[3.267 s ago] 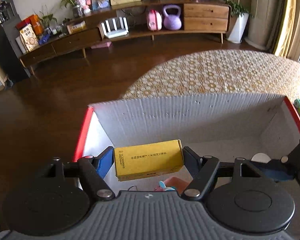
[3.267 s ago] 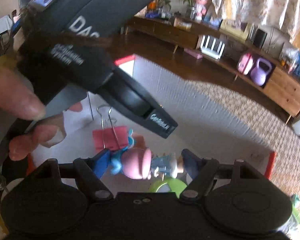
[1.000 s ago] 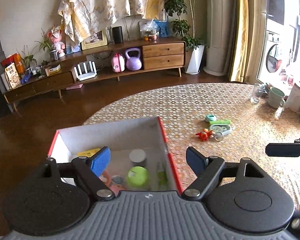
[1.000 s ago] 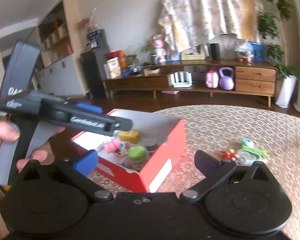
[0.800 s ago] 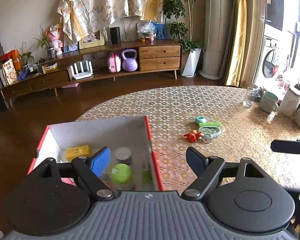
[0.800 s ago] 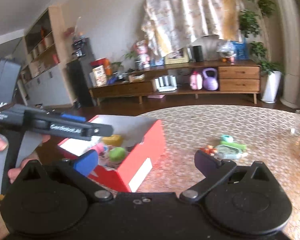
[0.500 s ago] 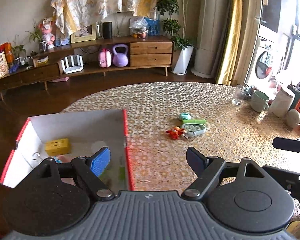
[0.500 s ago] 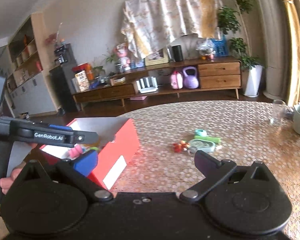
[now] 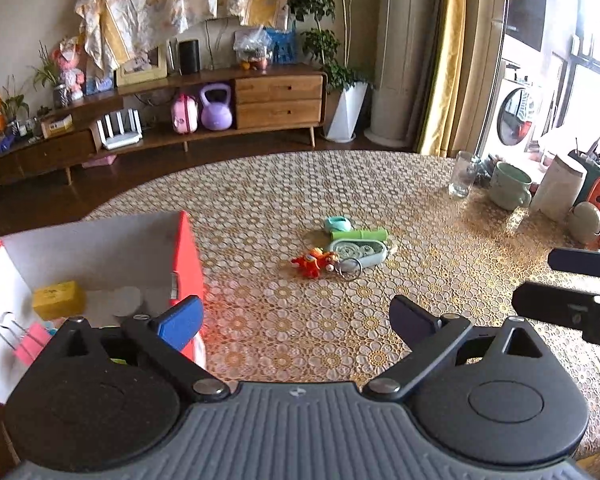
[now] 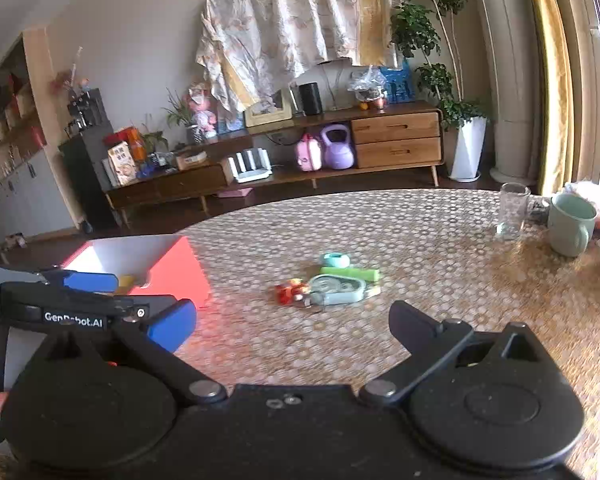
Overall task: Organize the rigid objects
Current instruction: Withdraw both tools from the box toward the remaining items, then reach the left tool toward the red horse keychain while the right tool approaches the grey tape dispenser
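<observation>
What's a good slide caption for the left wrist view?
Open left tool above the patterned table, red box alongside, small toys ahead.

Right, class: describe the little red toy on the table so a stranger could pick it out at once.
Find the round table with the patterned cloth, then the small cluster of items at its middle. The red toy figure lies at the cluster's near-left edge, beside a keyring; it is the only red-orange piece among pale teal and green ones.

A home living room: wooden sideboard [image 9: 228, 96], potted plant [image 9: 332, 60], curtains [image 9: 444, 56].
</observation>
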`<state>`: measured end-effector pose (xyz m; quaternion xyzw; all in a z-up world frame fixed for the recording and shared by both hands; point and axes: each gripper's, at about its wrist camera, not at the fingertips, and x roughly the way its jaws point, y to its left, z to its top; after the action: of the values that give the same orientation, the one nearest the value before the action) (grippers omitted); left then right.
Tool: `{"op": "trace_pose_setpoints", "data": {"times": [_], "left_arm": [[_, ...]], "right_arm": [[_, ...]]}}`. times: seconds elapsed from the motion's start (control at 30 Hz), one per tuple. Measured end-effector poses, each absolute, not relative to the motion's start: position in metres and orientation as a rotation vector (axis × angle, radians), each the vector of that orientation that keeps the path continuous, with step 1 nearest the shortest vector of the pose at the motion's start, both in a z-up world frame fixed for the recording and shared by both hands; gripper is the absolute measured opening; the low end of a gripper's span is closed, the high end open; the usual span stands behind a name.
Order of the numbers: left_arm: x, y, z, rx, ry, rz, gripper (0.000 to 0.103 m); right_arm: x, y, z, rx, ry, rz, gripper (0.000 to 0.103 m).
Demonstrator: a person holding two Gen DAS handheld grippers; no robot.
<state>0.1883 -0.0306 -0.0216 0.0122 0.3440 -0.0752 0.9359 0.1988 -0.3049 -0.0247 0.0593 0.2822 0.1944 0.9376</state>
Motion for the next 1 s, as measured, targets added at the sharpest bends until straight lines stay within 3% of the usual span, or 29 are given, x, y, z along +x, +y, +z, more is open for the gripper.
{"op": "trace_pose_setpoints", "data": {"times": [0.53,1.0], "left_arm": [[0.268,-0.051,-0.073,-0.009,0.711,-0.077,0.100],[0.321,-0.066,-0.117,-0.051,0.734,-0.025,0.100]], "right_arm": [[0.272,-0.306,-0.075,-0.068,0.628,0.383,0.102],[0.340,-0.300,-0.117,-0.183,0.712,0.517,0.090]]}}
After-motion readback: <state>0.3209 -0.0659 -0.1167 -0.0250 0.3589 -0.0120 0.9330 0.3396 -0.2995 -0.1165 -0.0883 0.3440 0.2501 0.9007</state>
